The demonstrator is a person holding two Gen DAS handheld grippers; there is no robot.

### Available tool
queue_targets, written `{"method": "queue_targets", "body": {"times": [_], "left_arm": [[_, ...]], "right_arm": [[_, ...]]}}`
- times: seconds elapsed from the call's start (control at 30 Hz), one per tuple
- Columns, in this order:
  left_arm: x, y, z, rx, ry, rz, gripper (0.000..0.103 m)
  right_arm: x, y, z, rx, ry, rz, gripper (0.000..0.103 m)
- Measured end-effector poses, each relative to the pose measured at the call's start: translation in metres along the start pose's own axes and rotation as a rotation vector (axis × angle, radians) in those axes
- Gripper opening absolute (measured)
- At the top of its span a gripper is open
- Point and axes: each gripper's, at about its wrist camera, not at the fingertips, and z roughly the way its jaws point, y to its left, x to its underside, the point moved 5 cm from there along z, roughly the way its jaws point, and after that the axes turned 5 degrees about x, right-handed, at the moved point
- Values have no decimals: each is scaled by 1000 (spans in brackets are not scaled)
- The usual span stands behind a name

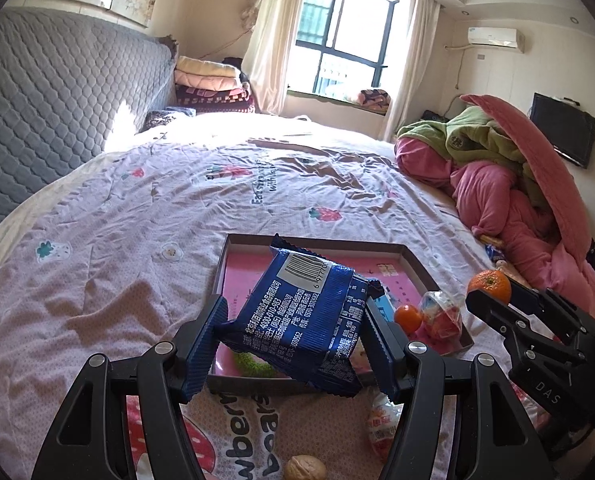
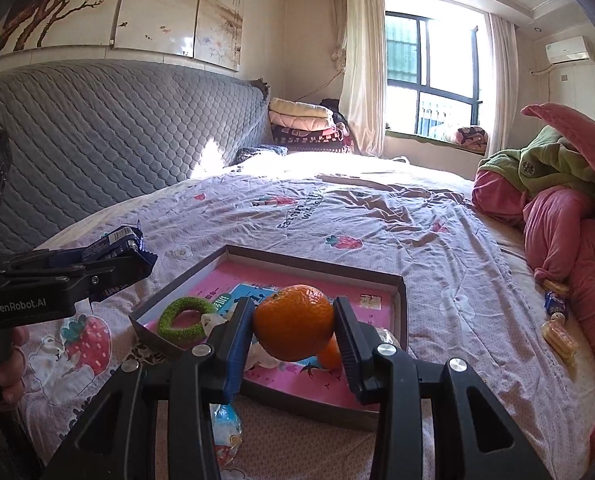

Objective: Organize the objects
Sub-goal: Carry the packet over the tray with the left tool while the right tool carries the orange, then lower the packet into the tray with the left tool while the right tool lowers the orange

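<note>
From the left wrist, the left gripper point(image 1: 293, 344) is clamped on a blue packet point(image 1: 301, 320), its pads pressing the packet's two sides, and the packet hangs tilted above the near edge of the box point(image 1: 411, 258) on the bed point(image 1: 137, 220). Inside the box lie a small orange point(image 1: 407, 318) and a wrapped sweet point(image 1: 443, 312); a walnut point(image 1: 305, 468) and a second sweet point(image 1: 383, 420) lie on the sheet outside it, nearer the camera. At the right the right gripper point(image 1: 493, 300) holds an orange point(image 1: 490, 286). From the right wrist, that gripper point(image 2: 293, 328) has its fingers tight on the orange point(image 2: 293, 322), held above the box floor point(image 2: 305, 272), where a green ring point(image 2: 183, 320) lies at the left. The left gripper point(image 2: 129, 264) shows side-on with the packet point(image 2: 115, 242), outside the box's left wall. To do this well I would carry each item clear over the rim first, lower it onto bare floor — the orange away from the ring — and only then let go, so nothing rolls or tips out.
</note>
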Motion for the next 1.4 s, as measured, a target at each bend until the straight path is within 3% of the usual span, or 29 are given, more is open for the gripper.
{"method": "queue_targets", "body": {"times": [0.67,1.4], "left_arm": [[-25,0,20,-11,-19,4,67],[20,0,64,-16,87,25,67]], "right_arm": [[-30,-6,17,3,-36,-4,41],[18,2,54,-18,123,-23,41]]}}
